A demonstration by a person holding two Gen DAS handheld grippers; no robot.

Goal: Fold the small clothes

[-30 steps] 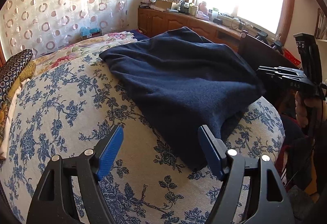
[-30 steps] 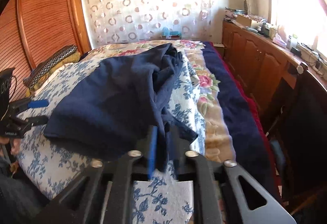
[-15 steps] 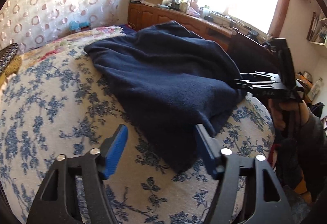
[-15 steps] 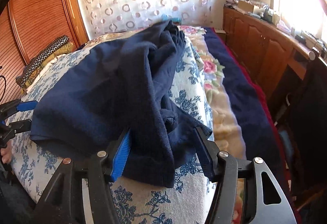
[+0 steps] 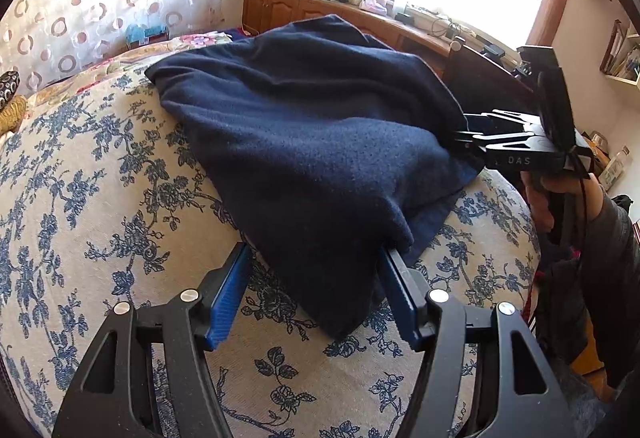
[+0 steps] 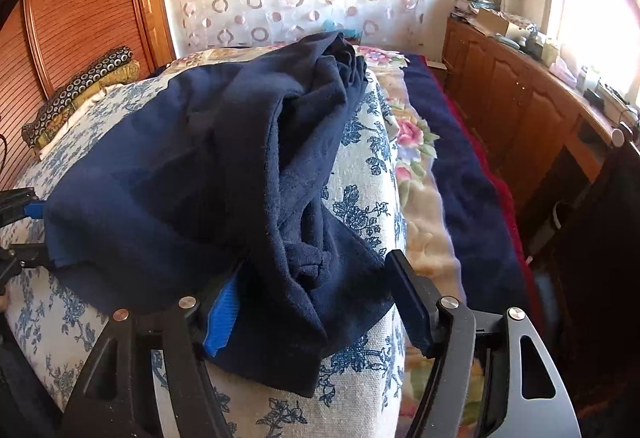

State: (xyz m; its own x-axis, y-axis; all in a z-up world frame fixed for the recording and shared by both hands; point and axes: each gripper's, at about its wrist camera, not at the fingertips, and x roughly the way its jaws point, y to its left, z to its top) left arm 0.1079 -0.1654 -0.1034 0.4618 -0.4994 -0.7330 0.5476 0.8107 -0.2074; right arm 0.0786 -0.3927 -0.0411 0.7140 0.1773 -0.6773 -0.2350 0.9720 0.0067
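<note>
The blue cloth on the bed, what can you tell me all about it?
The cloth is dark navy and looks soft and fuzzy, like fleece. It lies loosely folded and rumpled on the flowered bedspread, with bunched folds along one side. One near corner sits between the left gripper's open fingers; another sits between the right gripper's, whose fingers are opening.
</note>
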